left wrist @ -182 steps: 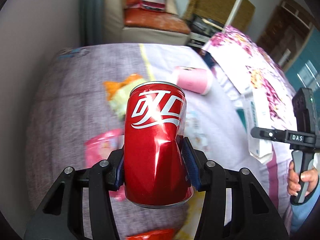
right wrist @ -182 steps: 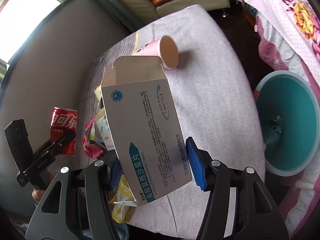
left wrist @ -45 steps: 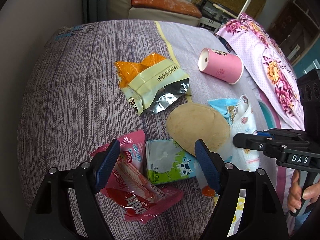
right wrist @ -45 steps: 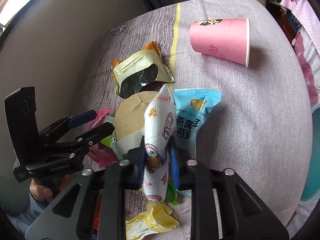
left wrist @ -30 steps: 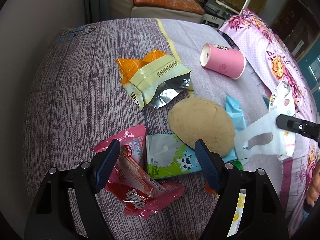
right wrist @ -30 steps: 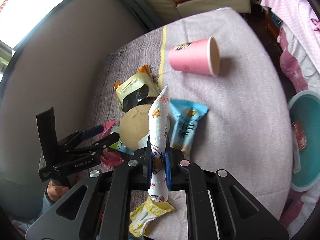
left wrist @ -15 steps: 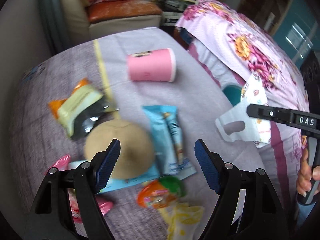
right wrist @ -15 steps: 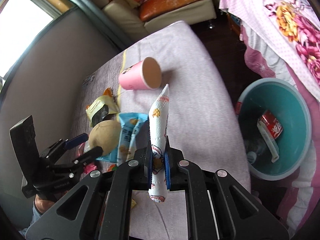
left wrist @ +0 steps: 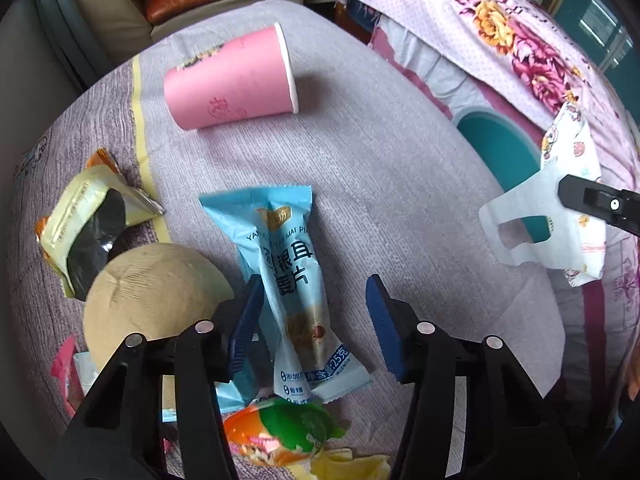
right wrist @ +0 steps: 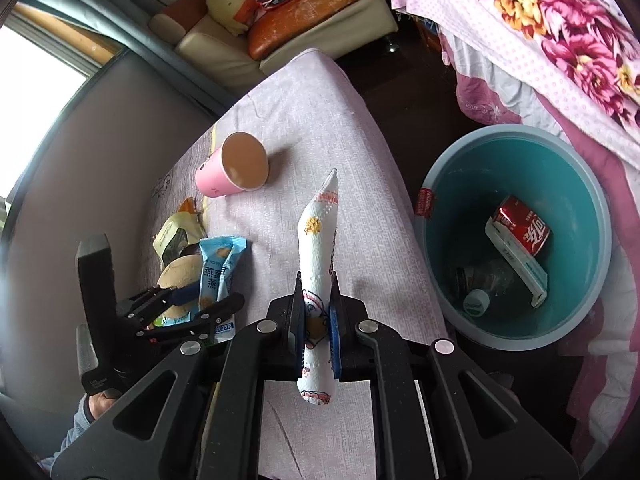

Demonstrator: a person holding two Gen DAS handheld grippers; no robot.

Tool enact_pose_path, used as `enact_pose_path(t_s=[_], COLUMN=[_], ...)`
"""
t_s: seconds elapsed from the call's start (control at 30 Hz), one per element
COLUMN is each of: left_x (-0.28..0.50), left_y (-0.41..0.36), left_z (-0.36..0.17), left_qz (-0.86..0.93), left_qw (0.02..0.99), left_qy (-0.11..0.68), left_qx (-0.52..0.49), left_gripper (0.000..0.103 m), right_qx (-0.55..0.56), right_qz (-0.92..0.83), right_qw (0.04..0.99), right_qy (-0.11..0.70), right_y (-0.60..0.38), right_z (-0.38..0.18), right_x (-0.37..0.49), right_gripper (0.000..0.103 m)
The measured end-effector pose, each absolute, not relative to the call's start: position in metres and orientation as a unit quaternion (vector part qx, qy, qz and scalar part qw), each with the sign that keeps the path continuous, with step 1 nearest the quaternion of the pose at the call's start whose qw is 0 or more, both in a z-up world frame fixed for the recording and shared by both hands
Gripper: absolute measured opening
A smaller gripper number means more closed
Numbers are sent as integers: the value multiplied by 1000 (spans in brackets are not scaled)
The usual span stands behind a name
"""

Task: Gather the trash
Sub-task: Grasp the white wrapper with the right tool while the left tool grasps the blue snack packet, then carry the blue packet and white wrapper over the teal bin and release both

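- On the purple-grey tablecloth [left wrist: 360,152], straddling a light-blue snack packet [left wrist: 292,280]: left gripper [left wrist: 314,320], jaws part-way open and just been closing, pads not yet seen pressing the film.
- Looks light, soft, crinkly, probably slippery; best pinched across the narrow middle, not the flared end seals.
- Near the table edge, clamped on a white printed wrapper [right wrist: 318,264]: right gripper [right wrist: 316,336], jaws nearly shut.
- Limp and thin; likely to drop straight into the teal bin [right wrist: 592,208] beside the table.
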State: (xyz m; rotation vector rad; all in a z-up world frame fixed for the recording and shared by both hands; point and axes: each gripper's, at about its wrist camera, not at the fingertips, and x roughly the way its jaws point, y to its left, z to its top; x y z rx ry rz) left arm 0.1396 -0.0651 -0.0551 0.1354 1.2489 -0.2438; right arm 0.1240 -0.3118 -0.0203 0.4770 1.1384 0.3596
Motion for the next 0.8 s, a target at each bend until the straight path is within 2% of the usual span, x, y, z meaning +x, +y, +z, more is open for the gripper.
enact_pose_path(t_s=[0.03,0.07,0.23,0.6,0.8], left_x=[139,140,139,131,132], left_y=[-67,-67,-66,-87,-94], left_z=[-56,-58,-48,-3,-3], left_qz=[-108,-107,-107,-152,-197], left_qw=[804,802,811,834,819], left_qy=[581,584,573,530,538], left_qx=[70,67,46,8,-37], left_gripper=[32,26,15,14,14], right_qx=[225,226,232,246,248], right_qz=[167,166,158,155,154], right_qw=[800,800,803,809,812], right_qy=[531,530,526,510,506], right_y=[-314,-316,-327,-344,-349], right_z=[-22,-23,-27,-19,-16], right_x=[124,124,124,121,116], right_gripper=[9,9,9,9,9])
